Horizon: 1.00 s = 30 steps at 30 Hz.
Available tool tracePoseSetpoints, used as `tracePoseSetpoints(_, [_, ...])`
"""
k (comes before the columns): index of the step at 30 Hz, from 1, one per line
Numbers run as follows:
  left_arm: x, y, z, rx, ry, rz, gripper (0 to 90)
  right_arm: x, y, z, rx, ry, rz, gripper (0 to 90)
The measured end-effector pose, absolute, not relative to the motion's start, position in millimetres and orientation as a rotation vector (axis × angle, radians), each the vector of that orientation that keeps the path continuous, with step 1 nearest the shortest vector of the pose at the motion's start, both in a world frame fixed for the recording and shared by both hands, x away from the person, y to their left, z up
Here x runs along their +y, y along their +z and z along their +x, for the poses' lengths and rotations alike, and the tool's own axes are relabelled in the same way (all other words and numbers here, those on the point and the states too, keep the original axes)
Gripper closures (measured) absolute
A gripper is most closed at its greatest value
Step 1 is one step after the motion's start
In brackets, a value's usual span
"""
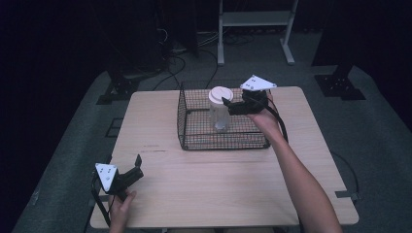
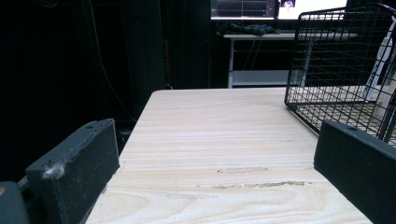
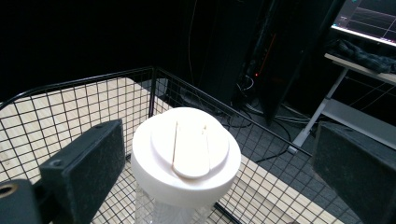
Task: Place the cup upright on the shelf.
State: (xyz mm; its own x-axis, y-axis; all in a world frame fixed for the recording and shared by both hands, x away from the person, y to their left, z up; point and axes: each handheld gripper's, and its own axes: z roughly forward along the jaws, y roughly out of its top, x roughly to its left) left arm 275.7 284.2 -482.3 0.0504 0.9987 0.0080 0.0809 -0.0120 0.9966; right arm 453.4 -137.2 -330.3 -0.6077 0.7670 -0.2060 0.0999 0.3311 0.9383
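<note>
High view: right hand-held gripper (image 1: pixel 232 104) beside jar (image 1: pixel 219 109).

High view overhead facing forward, gripper views close and low, all sharing wire basket (image 1: pixel 194 138)

Left gripper (image 2: pixel 219 177) low over table (image 2: pixel 219 135), jaws wide apart, nothing between. Wire basket (image 2: pixel 336 60) ahead at right.

Jar (image 3: pixel 186 154) base below frame edge
</note>
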Motion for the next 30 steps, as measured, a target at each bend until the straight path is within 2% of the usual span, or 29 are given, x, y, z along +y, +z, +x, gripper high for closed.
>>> tracePoseSetpoints(10, [283.9,-482.3,275.8,1.223,1.141,1.302,0.0,-144.9,-325.0,440.5,1.941,1.313,0.734,2.4])
tracePoseSetpoints(30, [283.2,-482.4,276.0,1.221,1.145,1.304,0.0,-169.1,-337.6,413.4,1.963,1.321,0.733,2.4])
